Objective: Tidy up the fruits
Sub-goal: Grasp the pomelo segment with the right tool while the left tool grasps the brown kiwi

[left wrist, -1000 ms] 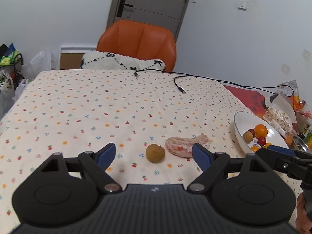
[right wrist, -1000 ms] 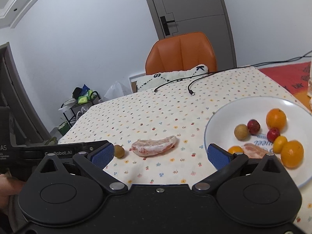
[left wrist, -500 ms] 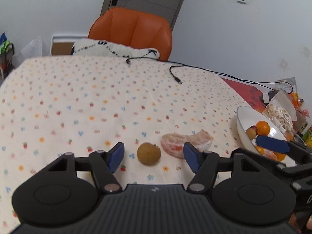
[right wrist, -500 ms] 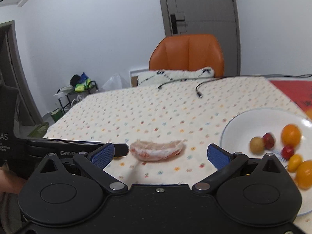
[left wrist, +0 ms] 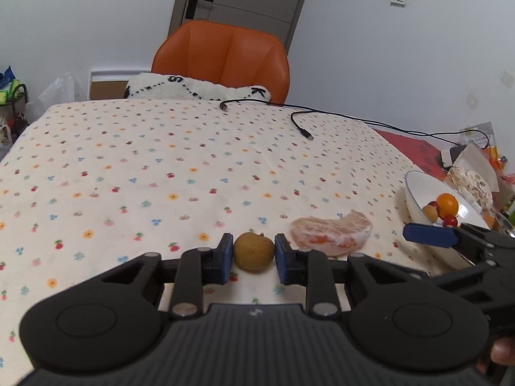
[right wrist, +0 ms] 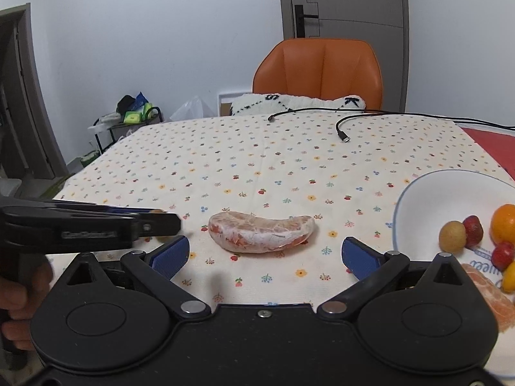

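Gripping a small brown round fruit between its two blue pads, the left gripper sits low over the near edge of the table, both pads pressed against the fruit's sides. Whether the fruit rests on the flowered cloth or is raised off it cannot be told. Just to the right of it lies a peeled citrus segment, pale pink and curved, flat on the cloth near the same edge. In the right wrist view the right gripper has its fingers spread wide with nothing between them, the segment lying just ahead of the gap. A white plate stands at the table's right edge, holding an orange, a tan round fruit, small red fruits and another peeled piece. A black cable trails across the far right part of the table, and an orange chair stands behind the far edge.
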The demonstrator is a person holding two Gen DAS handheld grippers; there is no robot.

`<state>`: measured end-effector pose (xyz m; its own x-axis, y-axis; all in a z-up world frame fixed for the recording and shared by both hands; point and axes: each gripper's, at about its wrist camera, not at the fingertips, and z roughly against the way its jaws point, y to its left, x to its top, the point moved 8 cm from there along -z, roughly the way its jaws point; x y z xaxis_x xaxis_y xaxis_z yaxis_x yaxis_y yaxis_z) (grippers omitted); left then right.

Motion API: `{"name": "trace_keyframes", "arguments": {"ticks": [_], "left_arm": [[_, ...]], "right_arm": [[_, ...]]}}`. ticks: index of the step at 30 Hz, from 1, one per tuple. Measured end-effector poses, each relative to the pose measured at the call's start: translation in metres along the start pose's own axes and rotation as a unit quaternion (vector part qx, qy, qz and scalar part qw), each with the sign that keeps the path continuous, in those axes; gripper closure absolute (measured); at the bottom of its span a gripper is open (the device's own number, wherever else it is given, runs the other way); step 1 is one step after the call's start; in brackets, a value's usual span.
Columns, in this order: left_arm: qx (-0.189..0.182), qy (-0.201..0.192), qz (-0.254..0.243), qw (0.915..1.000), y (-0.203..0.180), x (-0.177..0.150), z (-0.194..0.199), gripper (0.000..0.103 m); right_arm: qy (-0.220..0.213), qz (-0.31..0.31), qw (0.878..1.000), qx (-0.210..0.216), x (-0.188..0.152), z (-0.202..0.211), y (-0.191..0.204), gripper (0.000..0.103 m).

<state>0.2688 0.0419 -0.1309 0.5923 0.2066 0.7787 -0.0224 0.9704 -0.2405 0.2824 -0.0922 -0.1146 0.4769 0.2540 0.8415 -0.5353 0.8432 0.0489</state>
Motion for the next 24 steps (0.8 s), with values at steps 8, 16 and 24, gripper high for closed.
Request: {"name": "trace_keyframes", "arguments": {"ticks": [8, 16, 24], "left_arm": [[0.008, -0.011, 0.004, 0.9999, 0.011, 0.000, 0.016, 0.077], [0.025, -0.020, 0.025, 0.9992, 0.036, 0.001, 0.029, 0.077], [0.023, -0.024, 0.028, 0.9991, 0.040, 0.000, 0.033, 0.077]], "right_arm": [[0.018, 0.001, 1.000, -0.018, 0.003, -0.019, 0.006, 0.000], [0.037, 0.010, 0.999, -0.027, 0.005, -0.035, 0.019, 0.000], [0.042, 0.014, 0.997, -0.056, 0.009, -0.041, 0.017, 0.018]]}}
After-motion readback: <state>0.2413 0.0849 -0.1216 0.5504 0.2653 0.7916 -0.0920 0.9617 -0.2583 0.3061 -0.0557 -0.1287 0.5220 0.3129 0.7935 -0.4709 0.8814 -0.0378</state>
